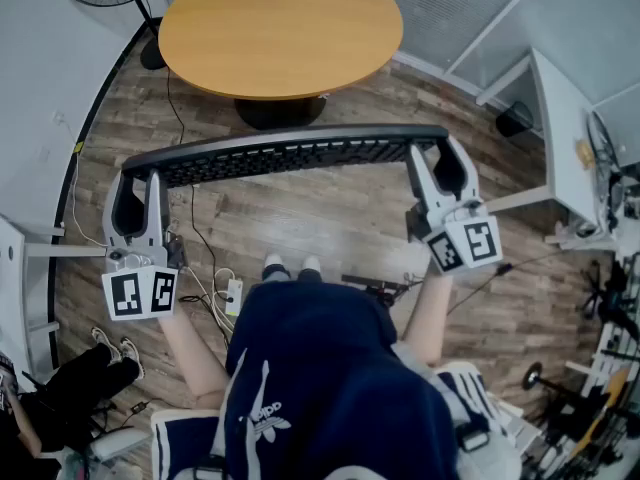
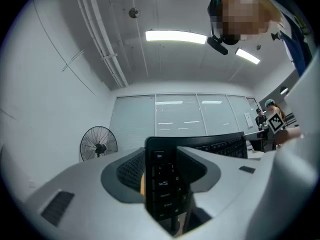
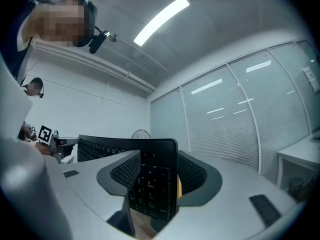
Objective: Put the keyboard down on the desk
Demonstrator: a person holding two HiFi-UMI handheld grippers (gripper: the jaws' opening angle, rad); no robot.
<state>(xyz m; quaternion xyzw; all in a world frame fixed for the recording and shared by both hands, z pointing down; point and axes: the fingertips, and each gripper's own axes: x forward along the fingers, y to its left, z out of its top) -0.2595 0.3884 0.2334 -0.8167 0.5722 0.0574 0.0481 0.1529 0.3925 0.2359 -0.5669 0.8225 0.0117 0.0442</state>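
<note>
Over plank floor (image 1: 330, 230), left claw (image 1: 140, 176) and right claw (image 1: 432, 151) clamp ends of long black keyboard (image 1: 290, 154).

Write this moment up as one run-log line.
keyboard: held in air, short of round wooden table | left claw: shut on left end | right claw: shut on right end | placed: no

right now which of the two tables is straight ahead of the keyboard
The round wooden-topped table, directly beyond the held-up keyboard. The white rectangular desk stands off to the right instead.
</note>
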